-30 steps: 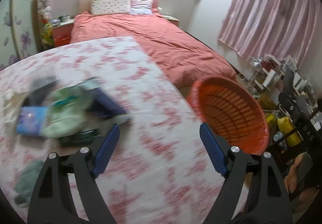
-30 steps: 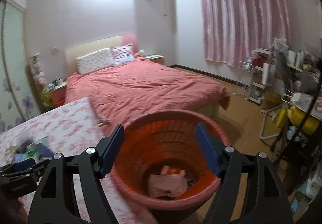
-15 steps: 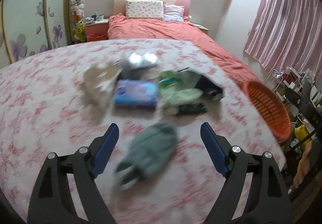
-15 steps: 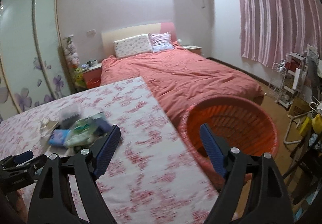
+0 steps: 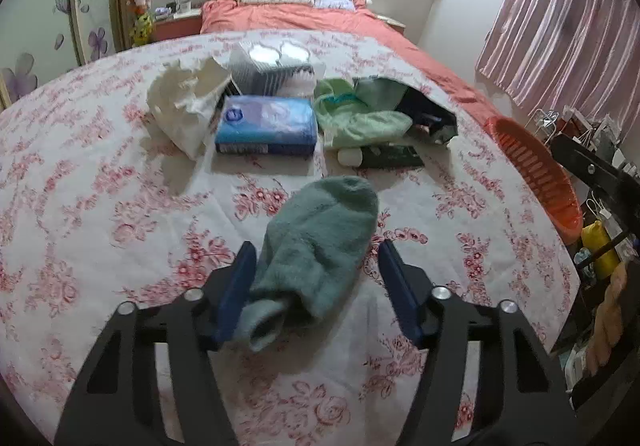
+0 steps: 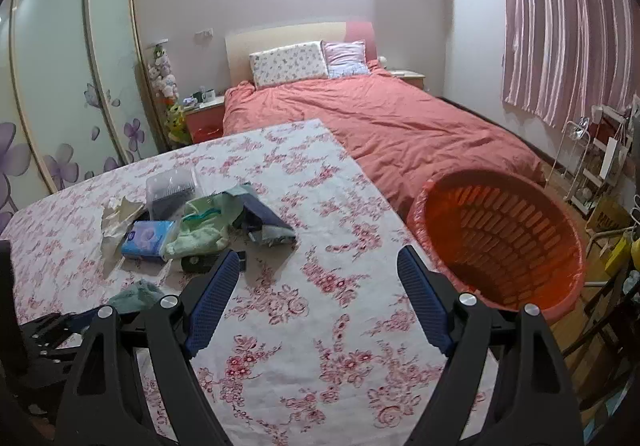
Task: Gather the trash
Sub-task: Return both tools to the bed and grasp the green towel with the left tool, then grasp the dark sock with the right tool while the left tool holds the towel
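A fuzzy teal sock [image 5: 320, 221] lies on the floral tablecloth [image 5: 120, 205]. My left gripper [image 5: 316, 250] straddles the sock's near end and its jaws are closing. The left pad touches the sock; the right pad still stands clear of it. Beyond lies a pile: a crumpled white bag [image 5: 188, 101], a blue tissue pack [image 5: 266, 125], a clear plastic box [image 5: 276, 73], green wrapping [image 5: 360, 117] and a dark packet [image 5: 428, 113]. My right gripper [image 6: 318, 258] hangs open over bare tablecloth [image 6: 320, 185], nothing between its fingers. The sock [image 6: 134, 296] shows at its lower left.
An orange plastic basket [image 6: 500, 230] stands off the table's right edge, also at the right in the left wrist view [image 5: 536, 173]. A bed with a salmon cover [image 6: 400, 125] lies behind the table. Cluttered shelves and a pink curtain fill the right side.
The left gripper swung from the basket side to the pile, then came down around the teal sock with its jaws narrower. The right gripper swung from above the basket to over the table.
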